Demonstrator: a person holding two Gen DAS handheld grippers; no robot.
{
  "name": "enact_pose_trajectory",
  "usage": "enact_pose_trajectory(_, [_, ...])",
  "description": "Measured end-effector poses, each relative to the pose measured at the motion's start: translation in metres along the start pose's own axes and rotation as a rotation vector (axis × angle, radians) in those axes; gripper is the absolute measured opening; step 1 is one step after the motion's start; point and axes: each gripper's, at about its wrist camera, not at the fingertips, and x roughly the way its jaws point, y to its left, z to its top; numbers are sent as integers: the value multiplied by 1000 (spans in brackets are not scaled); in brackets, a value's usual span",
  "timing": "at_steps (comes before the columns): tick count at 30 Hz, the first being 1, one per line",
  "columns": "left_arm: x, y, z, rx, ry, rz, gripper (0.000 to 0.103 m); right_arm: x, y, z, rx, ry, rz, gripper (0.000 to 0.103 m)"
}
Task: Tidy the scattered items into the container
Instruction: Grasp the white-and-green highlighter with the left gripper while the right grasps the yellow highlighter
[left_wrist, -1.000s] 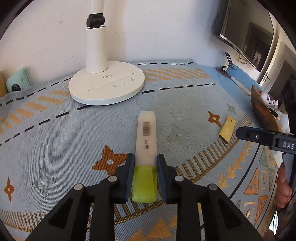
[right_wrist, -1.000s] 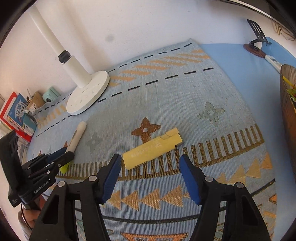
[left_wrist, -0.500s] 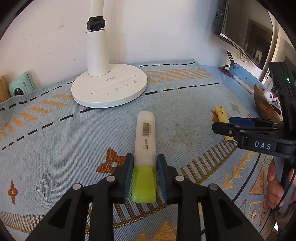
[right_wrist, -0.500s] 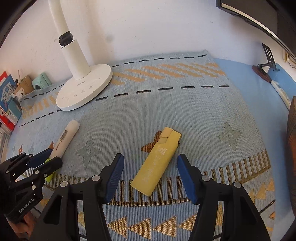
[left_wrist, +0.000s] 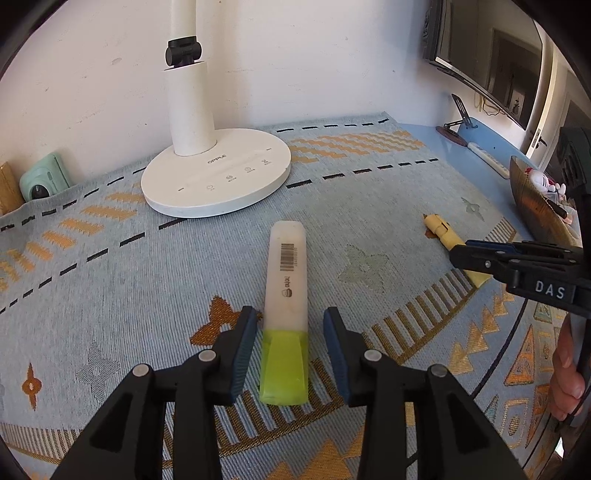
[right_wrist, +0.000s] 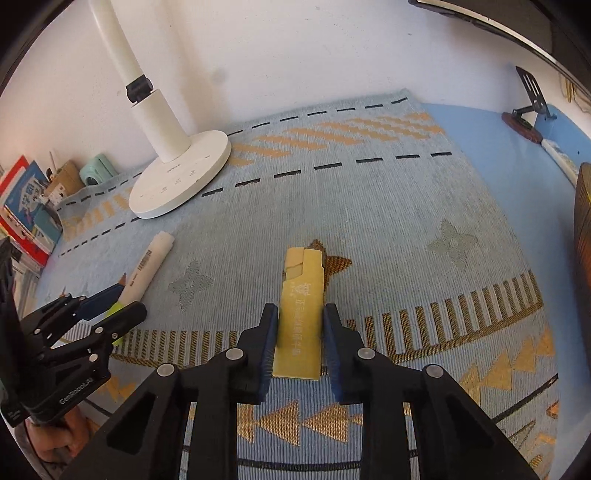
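Leftmost in the right wrist view, books (right_wrist: 22, 206) and a brown box (right_wrist: 68, 177) stand against the wall, then a mint-green camera (left_wrist: 44, 181), then the white lamp base (left_wrist: 218, 177) with its post rising out of frame. All of it sits on or at the edge of a blue patterned cloth (left_wrist: 110, 280) and well behind the working area; nothing lies between either tool and its item.

Next comes the highlighter (left_wrist: 286, 306), white-bodied with a barcode and a yellow-green cap, lying flat on the cloth. The left gripper (left_wrist: 290, 332) straddles it at the joint of body and cap. Its jaws stand apart, with a visible gap on the right side of the pen and little or none on the left.

Further right lies the yellow flat case (right_wrist: 301, 314), lengthwise along the right gripper (right_wrist: 300, 325). The blue pads (right_wrist: 271, 325) look closed against its two long edges, with the case's near end between them and its notched far end sticking out ahead.

At the far right a dark brown container (left_wrist: 535, 206) stands at the cloth's edge with small items in it. Beyond it are a black stand (left_wrist: 460, 118) and a white bar on the blue surface.

Only the left wrist view shows the container's contents, a hand (left_wrist: 567, 384) on the right tool's handle and a screen on the wall. Only the right wrist view shows the books and the grip on the case, which from the left is half hidden by the right tool.
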Motion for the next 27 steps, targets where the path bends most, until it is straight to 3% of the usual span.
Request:
enact_pose_trajectory(3, [-1,-5,0,20,-1,12,21,-13,1,-6,17,-16,50,25])
enact_pose_trajectory(12, [-38,-19,8,40,-87,-3,21,-59,-4,-10,7,-98,88,12])
enact_pose_trajectory(27, [-97,-67,21,110,-191,-22,21,-120,-25,-12,46,-221,129,12])
